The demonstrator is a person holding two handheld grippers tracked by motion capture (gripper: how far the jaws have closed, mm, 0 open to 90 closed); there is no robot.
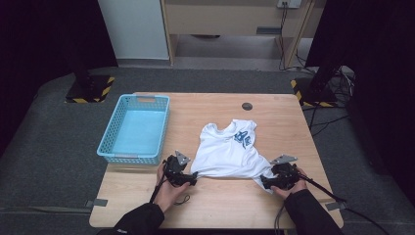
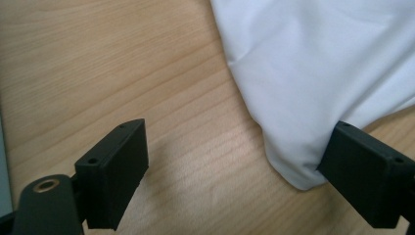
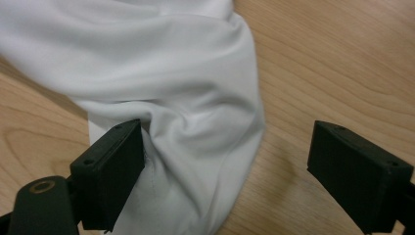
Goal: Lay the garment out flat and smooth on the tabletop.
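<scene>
I have both claws spread wide, gripping nothing: left gripper [image 1: 182, 172] at the white shirt [image 1: 230, 149]'s seven o'clock corner, right gripper [image 1: 279, 178] at five. It lies mid-table, unfolded; the blue basket [image 1: 110, 147] at ten sits empty.

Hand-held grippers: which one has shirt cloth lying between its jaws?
The right hand-held gripper: the white shirt lies between its open jaws. The left hand-held gripper only touches it.

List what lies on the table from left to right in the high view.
Blue basket → left gripper → white T-shirt → right gripper. Both grippers sit at the shirt's near corners, jaws open in their own views.
</scene>
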